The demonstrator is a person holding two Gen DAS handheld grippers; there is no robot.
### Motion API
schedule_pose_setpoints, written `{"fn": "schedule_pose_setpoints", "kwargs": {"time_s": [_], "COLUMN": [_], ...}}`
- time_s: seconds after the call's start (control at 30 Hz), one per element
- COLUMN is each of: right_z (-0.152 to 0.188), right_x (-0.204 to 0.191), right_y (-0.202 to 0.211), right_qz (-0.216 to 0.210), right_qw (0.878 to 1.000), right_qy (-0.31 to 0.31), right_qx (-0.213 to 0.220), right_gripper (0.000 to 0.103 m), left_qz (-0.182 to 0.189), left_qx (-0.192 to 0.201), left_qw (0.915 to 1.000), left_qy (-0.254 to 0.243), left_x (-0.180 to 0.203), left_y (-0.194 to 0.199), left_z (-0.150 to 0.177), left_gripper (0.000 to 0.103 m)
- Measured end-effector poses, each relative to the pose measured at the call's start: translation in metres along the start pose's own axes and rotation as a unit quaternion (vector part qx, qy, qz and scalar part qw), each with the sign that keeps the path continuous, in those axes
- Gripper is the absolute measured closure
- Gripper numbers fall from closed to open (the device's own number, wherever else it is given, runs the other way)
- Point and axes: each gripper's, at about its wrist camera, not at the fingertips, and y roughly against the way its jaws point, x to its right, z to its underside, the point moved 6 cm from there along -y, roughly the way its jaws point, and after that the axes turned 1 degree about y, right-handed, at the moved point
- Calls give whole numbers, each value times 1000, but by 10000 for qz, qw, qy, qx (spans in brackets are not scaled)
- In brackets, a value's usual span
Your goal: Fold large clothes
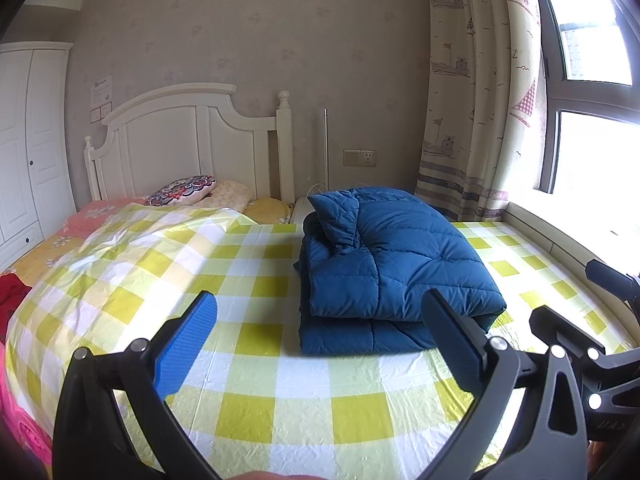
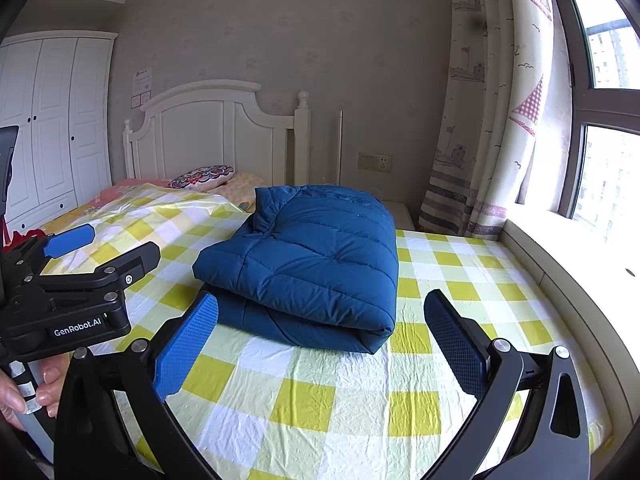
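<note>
A blue quilted down coat (image 1: 392, 264) lies folded in a thick stack on the yellow-checked bed sheet (image 1: 280, 396), a sleeve lying on top at its far end. It also shows in the right wrist view (image 2: 316, 264). My left gripper (image 1: 320, 340) is open and empty, hovering just short of the coat's near edge. My right gripper (image 2: 320, 336) is open and empty, also just in front of the coat. The left gripper shows at the left of the right wrist view (image 2: 104, 248), open.
A white headboard (image 1: 192, 140) and pillows (image 1: 184, 190) are at the far end. A white wardrobe (image 1: 24, 140) stands left, a curtain (image 1: 480, 120) and window sill (image 2: 580, 256) right. A red garment (image 1: 12, 296) lies at the bed's left edge.
</note>
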Motion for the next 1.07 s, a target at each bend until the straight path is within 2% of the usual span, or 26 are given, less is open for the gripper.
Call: {"fn": "schedule_pose_setpoints", "kwargs": {"time_s": [0.57, 0.83, 0.93, 1.0, 1.07], "right_z": [1, 10, 13, 7, 1], "right_x": [-2, 1, 24, 71, 146], "right_y": [0, -11, -25, -33, -37], "right_qz": [-54, -170, -114, 210, 810], "right_qw": [10000, 9997, 9992, 9984, 9927], "right_qy": [25, -12, -94, -323, -748], "right_qx": [12, -161, -368, -406, -481], "right_gripper": [4, 4, 4, 4, 4], "left_qz": [-42, 45, 285, 328, -23], "left_qx": [59, 76, -398, -697, -921], "left_qw": [10000, 9998, 9980, 9964, 9953], "left_qy": [-45, -180, -389, -366, -298], "left_x": [-2, 5, -5, -30, -74], "left_y": [2, -6, -37, -64, -96], "left_z": [-1, 4, 7, 7, 2], "left_gripper": [2, 2, 2, 2, 2]}}
